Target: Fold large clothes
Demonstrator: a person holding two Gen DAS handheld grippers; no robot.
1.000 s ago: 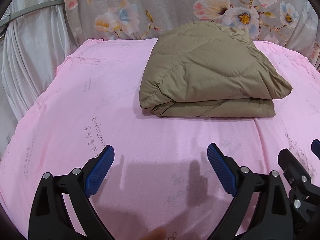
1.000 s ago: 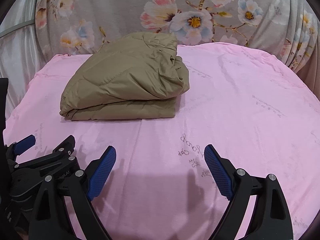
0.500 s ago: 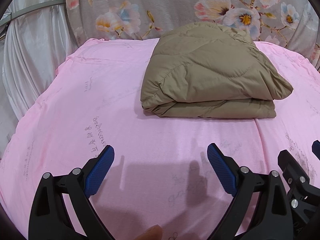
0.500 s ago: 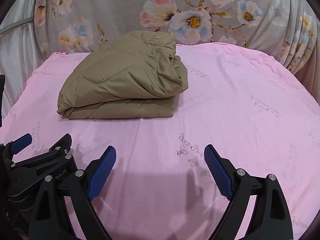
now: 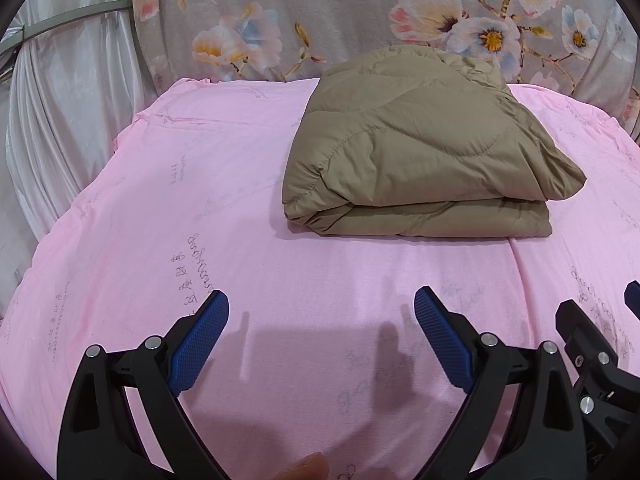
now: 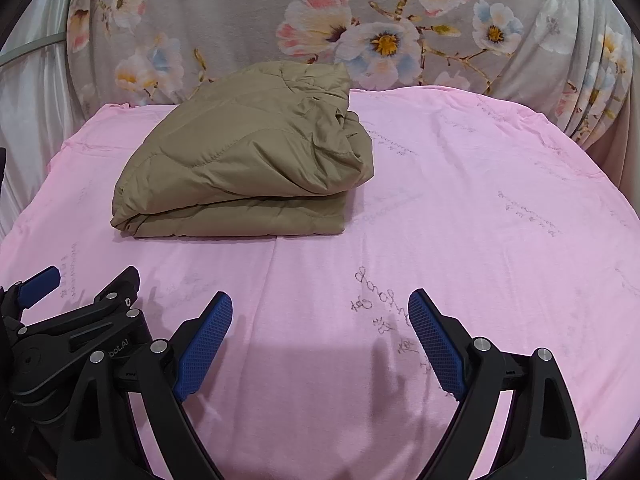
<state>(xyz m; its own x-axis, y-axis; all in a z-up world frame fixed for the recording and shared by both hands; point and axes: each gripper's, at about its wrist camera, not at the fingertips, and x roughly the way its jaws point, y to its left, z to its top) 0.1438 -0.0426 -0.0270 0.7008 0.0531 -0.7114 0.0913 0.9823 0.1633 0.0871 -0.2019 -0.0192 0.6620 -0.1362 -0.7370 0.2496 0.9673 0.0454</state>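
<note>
A khaki quilted jacket [image 5: 416,152] lies folded into a thick rectangular bundle on the pink sheet [image 5: 200,208], toward the far side. In the right wrist view the same jacket [image 6: 248,168] sits left of centre. My left gripper [image 5: 322,304] hovers open over bare sheet, well short of the bundle's near edge, nothing between its blue pads. My right gripper [image 6: 320,304] is open too, over the sheet [image 6: 460,220] to the right of the bundle. Each gripper shows in the other's view: the right one [image 5: 592,344] at the lower right, the left one [image 6: 76,296] at the lower left.
A grey floral cloth [image 5: 360,16] hangs behind the bed [image 6: 360,24]. White drapery [image 5: 60,112] falls past the sheet's left edge. A fingertip [image 5: 308,468] pokes in at the bottom of the left wrist view. Printed script marks the sheet near the grippers.
</note>
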